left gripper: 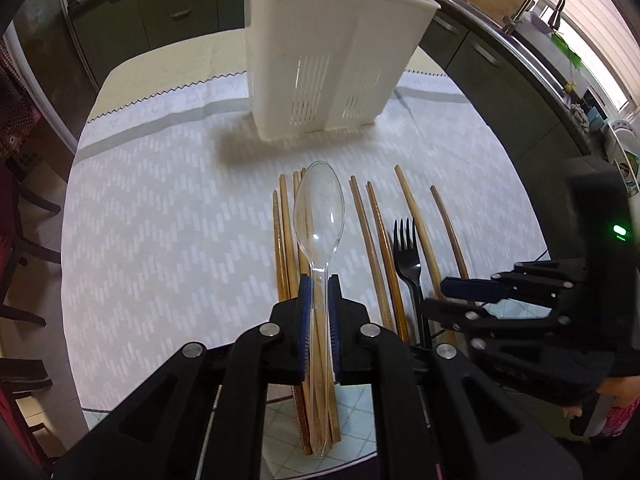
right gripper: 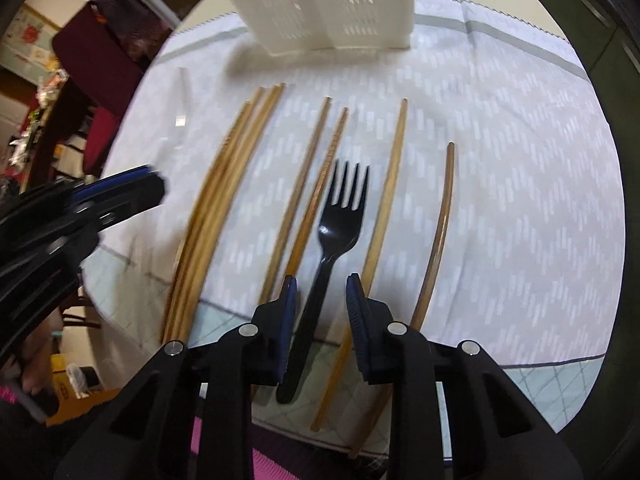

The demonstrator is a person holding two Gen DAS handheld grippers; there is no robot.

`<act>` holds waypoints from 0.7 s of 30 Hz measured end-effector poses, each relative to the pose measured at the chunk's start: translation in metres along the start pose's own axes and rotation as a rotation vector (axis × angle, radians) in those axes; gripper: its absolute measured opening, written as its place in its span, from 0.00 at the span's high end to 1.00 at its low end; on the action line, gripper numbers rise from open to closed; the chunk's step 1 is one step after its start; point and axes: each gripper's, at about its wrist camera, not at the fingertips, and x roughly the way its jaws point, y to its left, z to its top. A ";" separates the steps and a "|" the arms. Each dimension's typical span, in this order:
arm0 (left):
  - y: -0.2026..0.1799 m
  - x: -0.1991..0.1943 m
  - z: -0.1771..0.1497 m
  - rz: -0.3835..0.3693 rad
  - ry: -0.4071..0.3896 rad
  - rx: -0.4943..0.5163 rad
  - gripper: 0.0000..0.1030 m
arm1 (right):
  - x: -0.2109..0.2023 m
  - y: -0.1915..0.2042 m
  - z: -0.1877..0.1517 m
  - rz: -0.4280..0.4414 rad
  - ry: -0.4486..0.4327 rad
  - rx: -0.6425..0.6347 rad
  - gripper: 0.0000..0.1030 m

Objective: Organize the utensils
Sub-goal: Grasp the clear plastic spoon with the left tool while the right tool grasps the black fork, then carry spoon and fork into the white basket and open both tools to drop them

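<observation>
At the lower middle of the left view, my left tool (left gripper: 319, 286) is clamped on the handle of a clear spoon (left gripper: 319, 216), bowl pointing up toward the white holder (left gripper: 328, 60) at the top. My right tool (right gripper: 322, 292) hangs wide apart around the handle of the black fork (right gripper: 340, 216), which lies among the chopsticks (right gripper: 224, 184) on the tabletop (right gripper: 520, 160) mid-frame.

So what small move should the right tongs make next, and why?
Probably close on the black fork. The right tongs are open with the fork's handle lying between the pads, still flat on the cloth among the chopsticks. The left tongs already grip the clear spoon, and the white holder stands just beyond.
</observation>
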 end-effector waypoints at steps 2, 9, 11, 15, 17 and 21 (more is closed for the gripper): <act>-0.001 0.001 0.000 0.001 -0.009 0.008 0.92 | 0.008 0.003 0.004 -0.038 0.016 0.002 0.77; 0.003 -0.005 0.000 -0.013 -0.041 0.024 0.92 | 0.021 0.024 0.012 -0.138 0.061 -0.040 0.81; 0.003 -0.007 0.000 -0.012 -0.054 0.027 0.92 | 0.026 0.032 0.016 -0.166 0.067 -0.051 0.82; 0.003 -0.018 0.004 -0.009 -0.102 0.030 0.92 | 0.034 0.054 0.015 -0.224 0.041 -0.111 0.90; 0.003 -0.027 0.008 -0.008 -0.137 0.031 0.92 | 0.036 0.055 0.014 -0.205 0.018 -0.101 0.90; 0.001 -0.057 0.017 -0.007 -0.221 0.041 0.92 | 0.024 0.043 0.012 -0.081 -0.054 -0.048 0.90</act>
